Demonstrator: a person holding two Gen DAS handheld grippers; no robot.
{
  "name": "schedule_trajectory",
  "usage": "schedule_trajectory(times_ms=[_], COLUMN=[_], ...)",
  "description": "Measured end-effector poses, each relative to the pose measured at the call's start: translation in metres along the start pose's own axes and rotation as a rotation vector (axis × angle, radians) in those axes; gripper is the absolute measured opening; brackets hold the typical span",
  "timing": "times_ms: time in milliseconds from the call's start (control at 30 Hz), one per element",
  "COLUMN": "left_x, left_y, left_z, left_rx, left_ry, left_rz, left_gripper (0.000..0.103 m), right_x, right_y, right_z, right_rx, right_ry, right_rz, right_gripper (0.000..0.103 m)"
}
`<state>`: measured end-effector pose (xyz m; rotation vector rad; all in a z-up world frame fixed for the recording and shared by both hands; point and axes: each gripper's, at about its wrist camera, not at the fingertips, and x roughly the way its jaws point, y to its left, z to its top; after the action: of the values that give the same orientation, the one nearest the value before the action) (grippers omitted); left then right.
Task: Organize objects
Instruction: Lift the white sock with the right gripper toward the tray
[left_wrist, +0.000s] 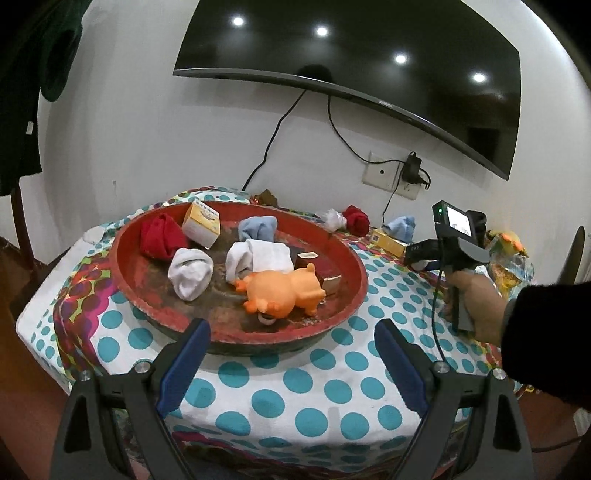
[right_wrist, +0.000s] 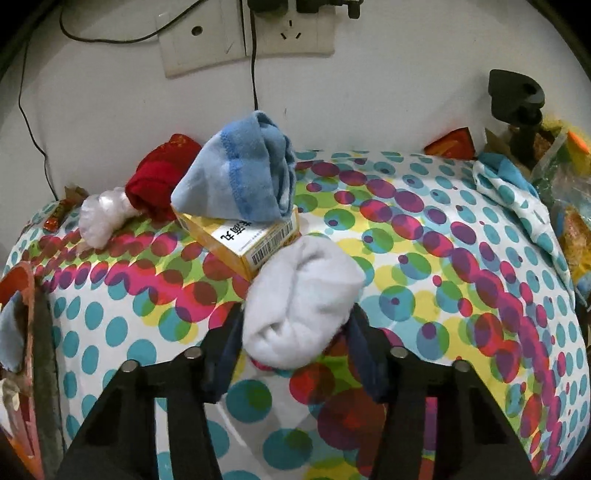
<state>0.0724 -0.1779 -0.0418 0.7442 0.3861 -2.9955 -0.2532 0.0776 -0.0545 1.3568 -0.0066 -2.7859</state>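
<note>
A round red tray (left_wrist: 343, 317) on the dotted tablecloth holds a red sock (left_wrist: 160, 236), two white sock bundles (left_wrist: 190, 273), a blue sock (left_wrist: 256, 227), a yellow box (left_wrist: 202, 223), small brown boxes and an orange toy pig (left_wrist: 282, 291). My left gripper (left_wrist: 291, 347) is open and empty in front of the tray. My right gripper (right_wrist: 295, 325) is shut on a white sock bundle (right_wrist: 303, 295) held above the cloth. Behind it lie a yellow box (right_wrist: 255, 240) with a blue sock (right_wrist: 240, 177) on it, a red sock (right_wrist: 159, 177) and a crumpled plastic bag (right_wrist: 103, 214).
The table stands against a white wall with sockets (right_wrist: 243, 33) and cables. A TV (left_wrist: 369, 66) hangs above. Snack bags and clutter (right_wrist: 565, 192) sit at the table's right end, with a black clamp (right_wrist: 517, 96). The tray's edge (right_wrist: 26, 295) shows at left in the right wrist view.
</note>
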Motion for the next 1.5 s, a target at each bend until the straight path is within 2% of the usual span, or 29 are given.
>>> schedule_trajectory(times_ms=[333,800,1267,1500], left_x=[-0.001,0.001,-0.001,-0.003], left_y=[-0.007,-0.020,-0.020,-0.016], left_z=[-0.003,-0.011,-0.011,-0.009], left_rx=[0.025,0.082,0.073,0.051], left_ry=[0.008,0.023,0.024,0.021], left_rz=[0.004,0.027,0.023,0.037], left_gripper=[0.093,0.093,0.093,0.093], right_x=[-0.006,-0.028,-0.065,-0.086], right_y=[-0.006,-0.031,-0.002,0.036], right_z=[-0.005,-0.017,-0.014,-0.018], right_rx=[0.007,-0.010,-0.095,-0.146], right_ry=[-0.003,-0.025,-0.083,-0.117], right_rz=[-0.010,-0.069,-0.058,-0.004], right_gripper=[0.041,0.040,0.040,0.040])
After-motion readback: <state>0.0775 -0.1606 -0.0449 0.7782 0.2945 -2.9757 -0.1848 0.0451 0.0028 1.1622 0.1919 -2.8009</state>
